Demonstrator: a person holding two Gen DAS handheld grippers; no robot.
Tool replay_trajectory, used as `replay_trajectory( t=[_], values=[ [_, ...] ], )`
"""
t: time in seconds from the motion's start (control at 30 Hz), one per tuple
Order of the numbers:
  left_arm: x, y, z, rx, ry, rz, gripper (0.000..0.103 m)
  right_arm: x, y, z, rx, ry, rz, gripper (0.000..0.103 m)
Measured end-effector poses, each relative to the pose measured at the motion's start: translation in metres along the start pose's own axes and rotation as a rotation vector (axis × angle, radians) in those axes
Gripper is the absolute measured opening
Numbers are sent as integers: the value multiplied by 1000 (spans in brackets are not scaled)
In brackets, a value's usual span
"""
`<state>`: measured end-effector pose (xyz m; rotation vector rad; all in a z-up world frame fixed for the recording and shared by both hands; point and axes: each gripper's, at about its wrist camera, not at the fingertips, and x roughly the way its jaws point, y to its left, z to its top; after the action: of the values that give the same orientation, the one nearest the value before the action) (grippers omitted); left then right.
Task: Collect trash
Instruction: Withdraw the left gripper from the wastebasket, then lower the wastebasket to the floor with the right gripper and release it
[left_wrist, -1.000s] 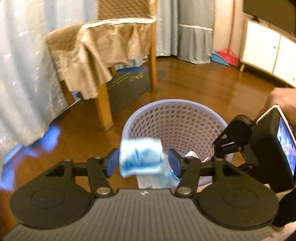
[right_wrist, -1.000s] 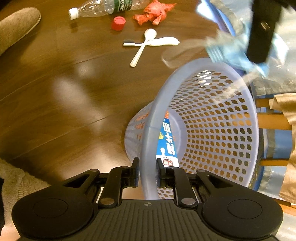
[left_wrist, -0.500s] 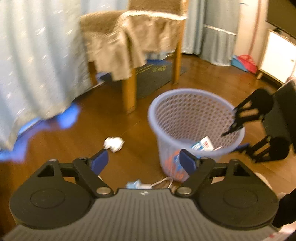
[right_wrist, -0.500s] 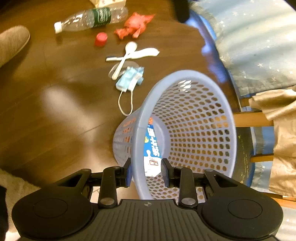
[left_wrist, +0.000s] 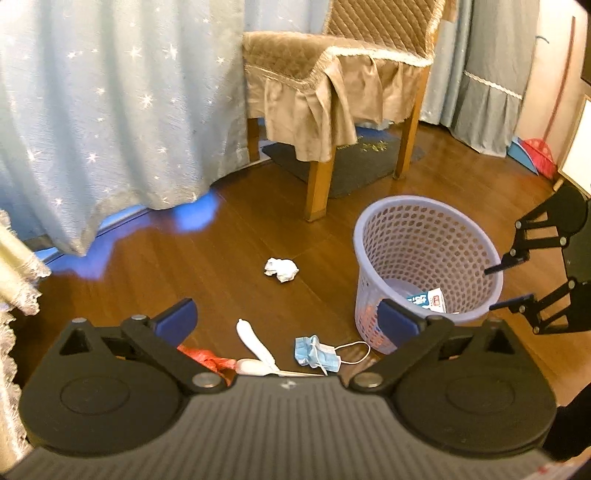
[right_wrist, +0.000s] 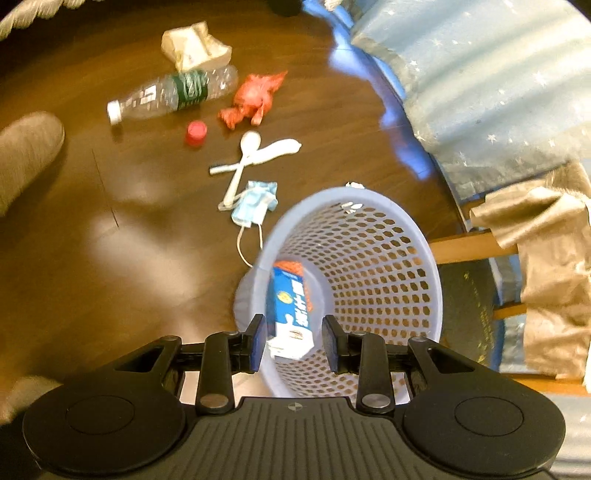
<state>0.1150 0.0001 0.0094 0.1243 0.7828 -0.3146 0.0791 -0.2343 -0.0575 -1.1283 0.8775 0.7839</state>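
Note:
My left gripper (left_wrist: 287, 322) is open wide above the wood floor with nothing in it. Just beyond it a blue face mask (left_wrist: 316, 353) lies on the floor beside the lilac mesh basket (left_wrist: 424, 201). A blue carton (right_wrist: 291, 310) lies inside the basket (right_wrist: 388, 277). My right gripper (right_wrist: 294, 343) is open over the basket's near rim and holds nothing; in the left wrist view the right gripper (left_wrist: 491, 288) hangs at the basket's right edge. The mask (right_wrist: 255, 201) lies left of the basket, next to a white spoon (right_wrist: 243, 147).
On the floor lie crumpled white paper (left_wrist: 281, 269), a red wrapper (right_wrist: 255, 99), a red cap (right_wrist: 196, 133), a plastic bottle (right_wrist: 173, 92) and a beige crumpled bag (right_wrist: 195, 46). A draped chair (left_wrist: 332, 92) stands behind the basket, curtains (left_wrist: 110, 110) on the left, a slipper (right_wrist: 26, 155) at left.
The left gripper let go of the blue mask, opened wide and pulled back; the mask now lies on the floor beside the basket. The right gripper opened off the basket rim.

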Motion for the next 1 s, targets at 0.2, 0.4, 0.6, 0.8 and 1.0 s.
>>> replay_trajectory(
  t=[0.2, 0.4, 0.6, 0.8, 1.0],
  values=[
    [-43, 13, 9, -105, -4, 54, 102, -38, -16, 32, 185, -42, 5, 29],
    [-108, 23, 20, -182, -38, 142, 102, -95, -24, 73, 390, -112, -17, 29],
    [-172, 23, 18, -276, -62, 212, 102, -154, -16, 101, 587, -172, -9, 29],
    [-232, 15, 5, -384, -66, 270, 102, -213, 3, 108, 753, -257, 27, 29],
    [-278, -9, -14, -419, -35, 343, 102, -255, 33, 106, 825, -324, 58, 29]
  ],
)
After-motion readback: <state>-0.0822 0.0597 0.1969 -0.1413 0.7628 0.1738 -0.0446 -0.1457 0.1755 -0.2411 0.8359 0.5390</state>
